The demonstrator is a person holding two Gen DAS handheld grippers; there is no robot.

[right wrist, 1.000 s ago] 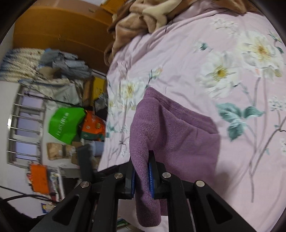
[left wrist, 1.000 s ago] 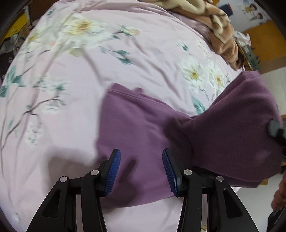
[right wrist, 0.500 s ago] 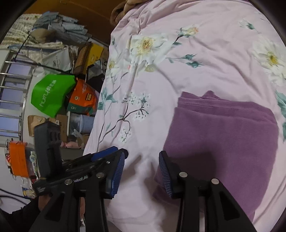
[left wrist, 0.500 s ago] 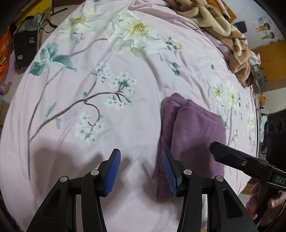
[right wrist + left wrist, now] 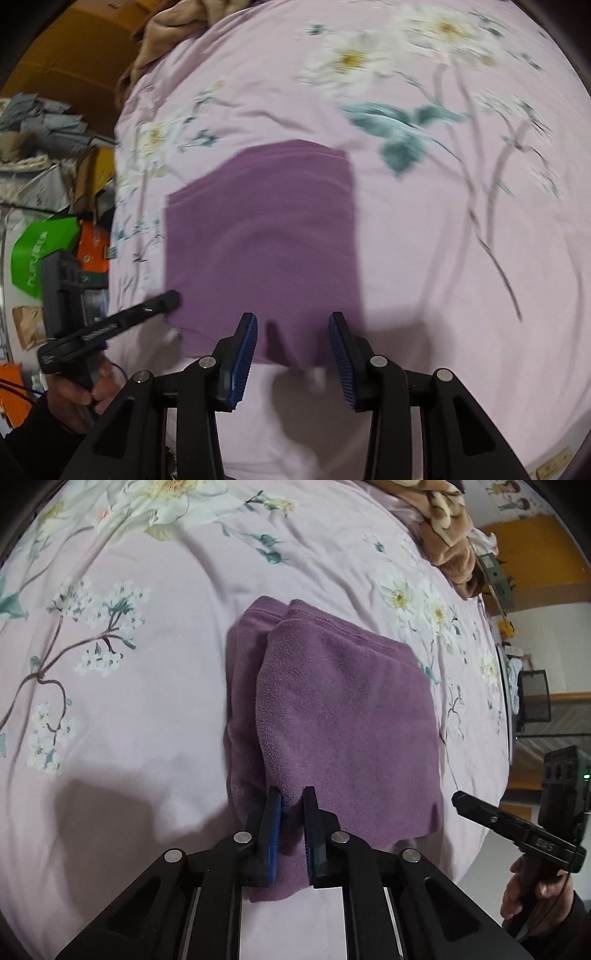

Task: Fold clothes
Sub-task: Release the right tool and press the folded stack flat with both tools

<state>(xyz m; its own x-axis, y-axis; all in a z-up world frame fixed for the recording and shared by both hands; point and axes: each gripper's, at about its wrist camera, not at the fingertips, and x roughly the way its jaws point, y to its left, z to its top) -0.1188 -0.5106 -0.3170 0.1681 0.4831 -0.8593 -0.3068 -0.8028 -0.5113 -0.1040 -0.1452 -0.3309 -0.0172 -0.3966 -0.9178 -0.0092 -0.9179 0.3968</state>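
Folded purple fleece garment (image 5: 343, 716) lies on the floral bedsheet (image 5: 129, 701). Its near-left corner is being pinched by the closing left claw (image 5: 290, 805); right claw (image 5: 291, 332), spread and empty, is poised at the near edge.

Floral bed (image 5: 155, 709), folded purple garment (image 5: 343, 716), seemingly blanket (image 5: 447, 528)

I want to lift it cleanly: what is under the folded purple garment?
The purple garment lies on the pink floral bedsheet, which shows all around it. Anything directly beneath is covered by its folded layers.
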